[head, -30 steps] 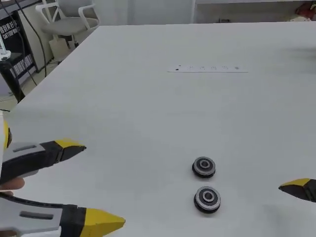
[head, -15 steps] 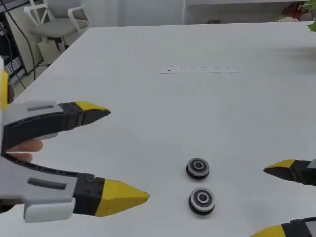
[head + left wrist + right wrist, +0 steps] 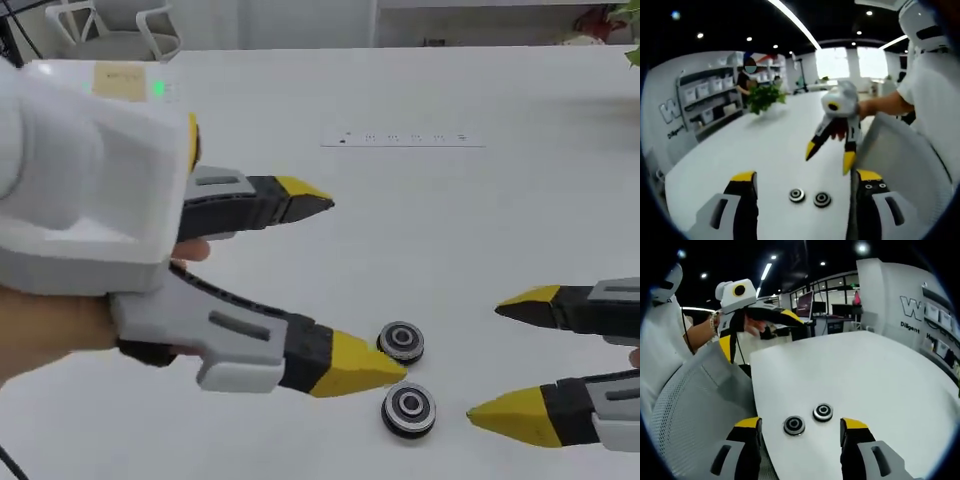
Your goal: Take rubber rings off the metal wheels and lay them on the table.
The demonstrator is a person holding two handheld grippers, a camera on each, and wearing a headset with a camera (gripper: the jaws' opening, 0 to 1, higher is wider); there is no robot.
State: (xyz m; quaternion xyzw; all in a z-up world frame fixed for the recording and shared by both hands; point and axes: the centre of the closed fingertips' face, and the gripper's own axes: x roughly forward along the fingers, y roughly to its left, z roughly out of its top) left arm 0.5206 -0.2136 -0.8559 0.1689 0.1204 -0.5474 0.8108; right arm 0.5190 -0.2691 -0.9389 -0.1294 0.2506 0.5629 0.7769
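Approach step: left gripper [image 3: 365, 287] and right gripper [image 3: 484, 359], jaws wide open and empty, flank the far wheel [image 3: 401, 341] and near wheel [image 3: 409, 408] on the table [image 3: 420, 230], rubber rings [image 3: 410, 431] seemingly still on; next, pin one wheel and pinch its ring.

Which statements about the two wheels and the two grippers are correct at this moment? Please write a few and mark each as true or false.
1. The far wheel and the near wheel lie flat on the table. True.
2. The left gripper is shut on a wheel. False: its jaws stand open and hold nothing.
3. The right gripper has its jaws open. True.
4. The two wheels are stacked. False: they lie side by side with a small gap between them.
5. One rubber ring lies loose on the table. False: a dark ring sits around each wheel.
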